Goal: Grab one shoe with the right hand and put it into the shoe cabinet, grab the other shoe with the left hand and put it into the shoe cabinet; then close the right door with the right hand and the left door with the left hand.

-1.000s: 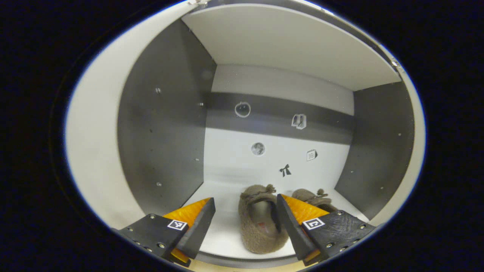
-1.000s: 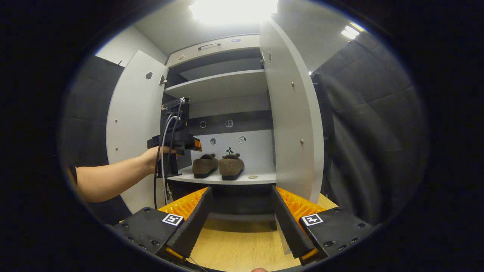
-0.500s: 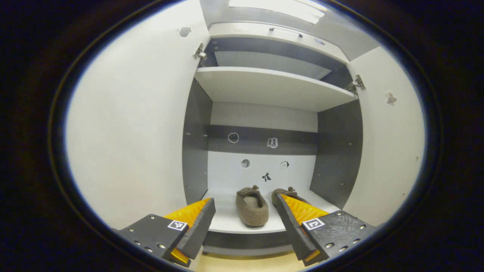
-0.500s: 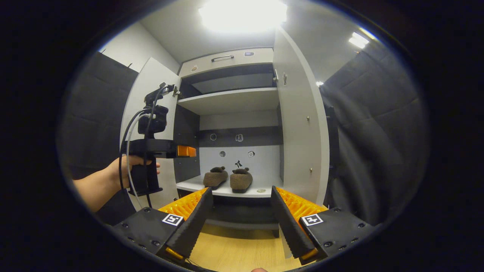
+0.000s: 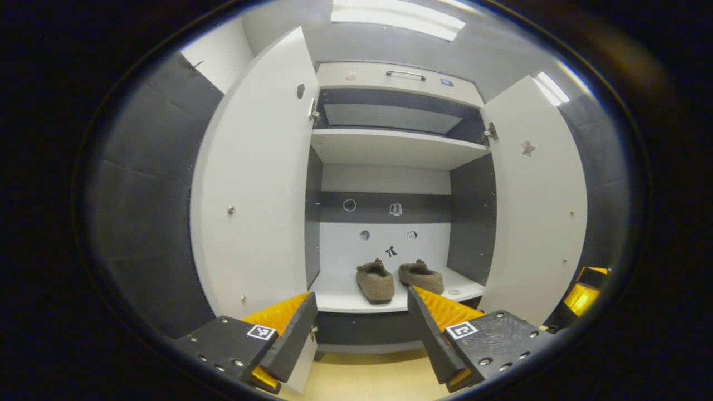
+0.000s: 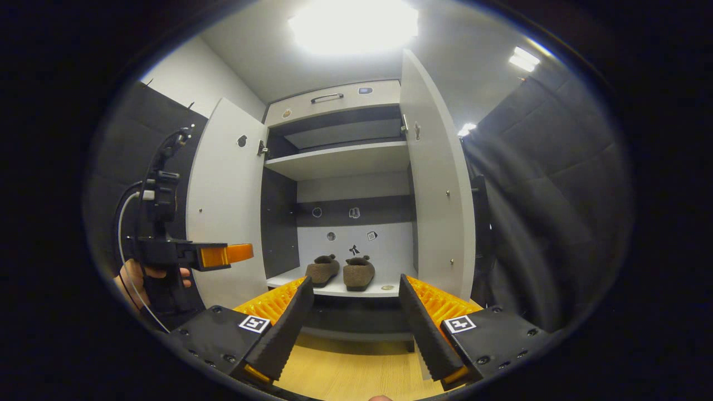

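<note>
- Left gripper [image 5: 362,328]: I see the fingers spread wide, nothing between them. It's held in front of the shoe cabinet [image 5: 390,147], outside it, pointing at the lower compartment.
- Right gripper [image 6: 352,326]: fingers also spread wide, holding nothing. Also in front of the cabinet, over the wooden floor [image 6: 356,370].
- From the right gripper view I can see the left gripper off to my left, beside the left door [image 6: 228,206], gripped by a hand [image 6: 133,275] with a cable [image 6: 125,223] looping off its back.
- Left shoe [image 5: 375,277] and right shoe [image 5: 421,275]: both brown fuzzy slippers on the lower shelf [image 5: 340,292], side by side, close but I can't tell if they touch. Heels toward me, small pom-pom at each toe end toward the back panel.
- In the right gripper view the same pair sits toward the middle of that shelf, with a small round disc [image 6: 387,288] on the shelf just to the right of them.
- Left door and right door [image 5: 537,206] both stand wide open.
- Upper shelf [image 5: 390,146] has nothing on it that I can see.
- Back panel has a dark band [image 5: 384,207] and a few small stickers [image 5: 391,250]; too small to read out.
- Drawer front with handle [image 5: 405,73] tops the cabinet.
- Ceiling light [image 6: 353,25] blown out bright above.
</note>
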Available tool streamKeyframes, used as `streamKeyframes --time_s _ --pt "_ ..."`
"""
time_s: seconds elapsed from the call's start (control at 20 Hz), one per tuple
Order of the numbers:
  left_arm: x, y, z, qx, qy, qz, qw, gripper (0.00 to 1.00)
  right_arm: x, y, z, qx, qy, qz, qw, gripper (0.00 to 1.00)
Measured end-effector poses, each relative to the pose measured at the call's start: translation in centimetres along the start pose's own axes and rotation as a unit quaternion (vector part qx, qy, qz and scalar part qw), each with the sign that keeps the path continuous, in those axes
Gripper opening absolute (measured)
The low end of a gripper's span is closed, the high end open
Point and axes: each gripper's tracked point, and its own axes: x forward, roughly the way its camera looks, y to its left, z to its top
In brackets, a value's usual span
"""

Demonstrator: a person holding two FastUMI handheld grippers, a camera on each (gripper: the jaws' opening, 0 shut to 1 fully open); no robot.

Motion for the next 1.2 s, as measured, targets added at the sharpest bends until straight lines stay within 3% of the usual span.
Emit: streamKeyframes --time_s 0.1,0.3,0.35,0.55,0.6,0.8,0.85,1.0,1.2 --pt "-2.1 0.5 -0.5 0.002 0.004 0.000 1.000 0.94 -0.4 0.0 0.1 -0.002 0.000 0.003 1.000 0.98" --pt "-5.3 2.0 -0.5 -0.010 0.003 0.006 1.000 0.94 -1.1 -1.0 0.2 -0.024 0.004 0.005 1.000 0.98" --pt "-6.0 2.5 -0.3 -0.011 0.000 0.011 1.000 1.00 -1.2 -1.7 0.4 -0.031 0.005 -0.001 1.000 0.98" --pt "-7.7 4.6 0.0 -0.007 -0.004 0.027 1.000 0.94 -1.6 -5.4 1.9 -0.050 0.005 -0.040 0.998 0.98" --pt "-7.8 5.0 -0.1 -0.008 -0.004 0.029 1.000 1.00 -1.5 -6.5 2.3 -0.054 0.004 -0.054 0.997 0.98" --pt "-8.5 7.0 -0.5 -0.016 -0.003 0.044 0.999 0.94 -1.2 -11.1 4.4 -0.071 -0.004 -0.118 0.990 0.98" --pt "-8.6 7.5 -0.6 -0.017 -0.002 0.048 0.999 1.00 -1.1 -12.5 5.0 -0.076 -0.009 -0.143 0.987 0.98" --pt "-8.7 9.3 -0.7 -0.016 -0.004 0.063 0.998 1.00 -1.0 -16.8 6.4 -0.069 -0.022 -0.222 0.972 0.98" --pt "-9.2 11.4 -0.3 -0.015 -0.007 0.084 0.996 1.00 -0.9 -21.6 6.5 -0.036 -0.025 -0.299 0.953 0.98"
